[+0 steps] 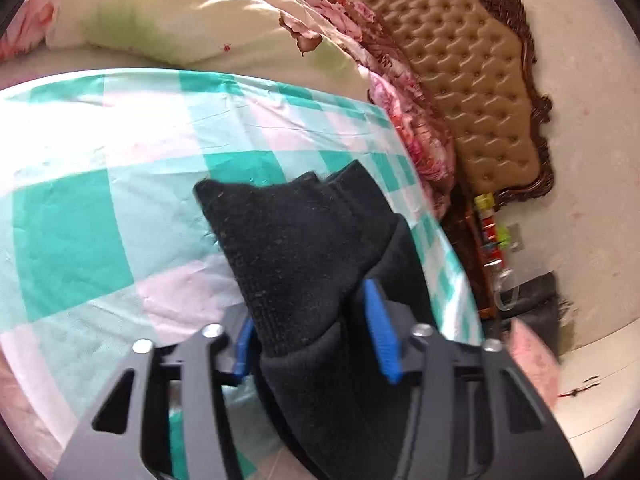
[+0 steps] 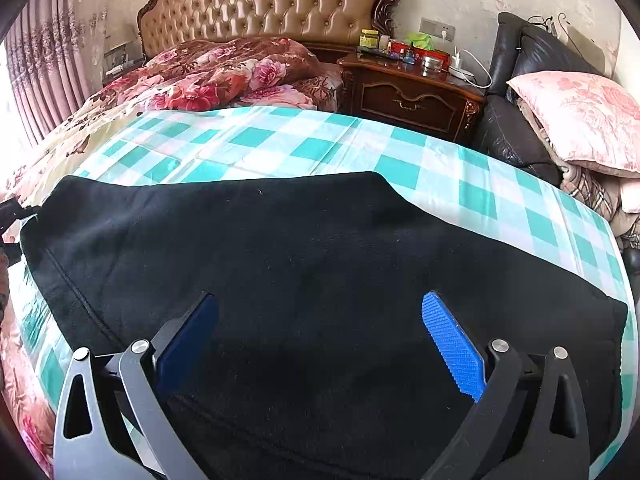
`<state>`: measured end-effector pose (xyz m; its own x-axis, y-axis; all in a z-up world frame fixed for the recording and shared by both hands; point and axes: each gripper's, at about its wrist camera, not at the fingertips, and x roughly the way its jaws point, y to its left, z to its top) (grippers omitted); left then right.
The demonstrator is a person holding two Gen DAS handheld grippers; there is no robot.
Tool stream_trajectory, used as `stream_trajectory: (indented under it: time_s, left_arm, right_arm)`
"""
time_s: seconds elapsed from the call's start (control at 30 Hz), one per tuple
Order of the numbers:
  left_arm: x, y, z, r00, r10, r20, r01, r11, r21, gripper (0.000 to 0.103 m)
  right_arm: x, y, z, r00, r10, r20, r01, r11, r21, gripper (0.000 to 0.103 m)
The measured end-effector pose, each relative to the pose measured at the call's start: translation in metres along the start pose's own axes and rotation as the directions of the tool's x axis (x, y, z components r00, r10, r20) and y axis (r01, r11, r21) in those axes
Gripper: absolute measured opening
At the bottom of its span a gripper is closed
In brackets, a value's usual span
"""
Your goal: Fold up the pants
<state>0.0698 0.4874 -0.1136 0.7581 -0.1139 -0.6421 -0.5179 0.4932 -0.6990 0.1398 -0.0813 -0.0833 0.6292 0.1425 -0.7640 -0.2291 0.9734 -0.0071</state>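
Black pants [image 2: 280,232] lie spread flat across the teal-and-white checked sheet [image 2: 280,140] of a bed. My right gripper [image 2: 320,298] hovers just over the middle of the cloth, open, with its blue pads [image 2: 452,344] wide apart and nothing between them. In the left wrist view the ribbed leg cuffs of the pants [image 1: 288,232] stand up between the jaws. My left gripper [image 1: 308,304] is shut on that bunched end, its blue pads [image 1: 380,332] pressing the fabric on both sides. The checked sheet [image 1: 80,220] lies beyond.
A floral quilt [image 2: 224,76] is heaped at the head of the bed below a tufted headboard [image 2: 272,0]. A dark wooden nightstand [image 2: 412,96] with small bottles stands to the right. Further right is a black leather seat [image 2: 504,136] with a pink pillow [image 2: 580,120].
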Motion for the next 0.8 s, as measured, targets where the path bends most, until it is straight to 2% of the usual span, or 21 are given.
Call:
stream_trajectory:
  time_s: [0.07,0.17,0.23,0.3,0.37,0.43,0.47,0.53,0.57,0.6,0.63,0.7,0.77,0.8]
  left_arm:
    - [-0.003,0.000,-0.003,1.000,0.006,0.019,-0.006,0.999,0.043,0.029]
    - [-0.015,-0.022,-0.012,0.995,0.051,0.083,-0.062,0.988,0.141,0.026]
    - [-0.026,-0.042,-0.019,0.989,0.062,0.131,-0.089,0.974,0.208,0.025]
    - [-0.037,-0.073,-0.031,0.980,0.064,0.186,-0.119,0.946,0.300,0.025]
    - [-0.045,-0.101,-0.043,0.972,0.060,0.228,-0.146,0.913,0.381,0.025]
    - [-0.050,-0.124,-0.055,0.968,0.050,0.246,-0.159,0.880,0.447,0.025]
    - [-0.050,-0.141,-0.063,0.965,0.054,0.256,-0.176,0.856,0.486,0.025]
    - [-0.049,-0.164,-0.076,0.964,0.049,0.261,-0.184,0.831,0.524,0.025]
    - [-0.050,-0.176,-0.085,0.964,0.043,0.262,-0.184,0.818,0.545,0.025]
    - [-0.051,-0.186,-0.094,0.963,0.038,0.265,-0.188,0.799,0.571,0.025]
    - [-0.051,-0.194,-0.104,0.962,0.033,0.271,-0.194,0.780,0.595,0.025]
    - [-0.051,-0.215,-0.132,0.957,0.017,0.290,-0.213,0.721,0.659,0.025]
    - [-0.047,-0.229,-0.157,0.954,0.011,0.299,-0.230,0.666,0.710,0.024]
    - [-0.043,-0.234,-0.169,0.954,0.009,0.301,-0.235,0.644,0.728,0.024]
  right_arm:
    - [0.004,0.000,-0.001,1.000,-0.003,-0.018,0.003,1.000,-0.011,0.098]
    - [0.027,-0.005,-0.007,0.988,-0.079,-0.136,0.076,0.997,-0.024,0.098]
    - [0.043,-0.018,-0.016,0.974,-0.029,-0.224,0.043,0.997,0.058,0.098]
    - [0.048,-0.023,-0.021,0.969,-0.007,-0.248,0.026,0.997,0.073,0.098]
    - [0.039,-0.024,-0.016,0.969,-0.042,-0.244,0.057,0.997,0.058,0.098]
    - [0.019,-0.034,-0.001,0.991,-0.025,-0.133,0.037,0.996,0.082,0.098]
    - [0.014,-0.038,0.006,0.996,-0.031,-0.087,0.038,0.996,0.078,0.098]
    - [0.029,-0.052,0.018,0.977,-0.137,-0.165,0.151,0.986,0.073,0.098]
    - [0.034,-0.060,0.022,0.966,-0.154,-0.208,0.176,0.980,0.092,0.098]
    - [0.025,-0.069,0.026,0.975,-0.106,-0.197,0.140,0.976,0.166,0.098]
    - [0.014,-0.073,0.027,0.988,-0.042,-0.151,0.074,0.973,0.219,0.098]
    - [-0.004,-0.076,0.027,0.994,0.076,-0.085,-0.049,0.960,0.275,0.098]
    - [-0.005,-0.076,0.025,0.977,0.195,-0.085,-0.160,0.936,0.313,0.098]
    - [-0.002,-0.076,0.024,0.953,0.289,-0.091,-0.241,0.906,0.347,0.098]
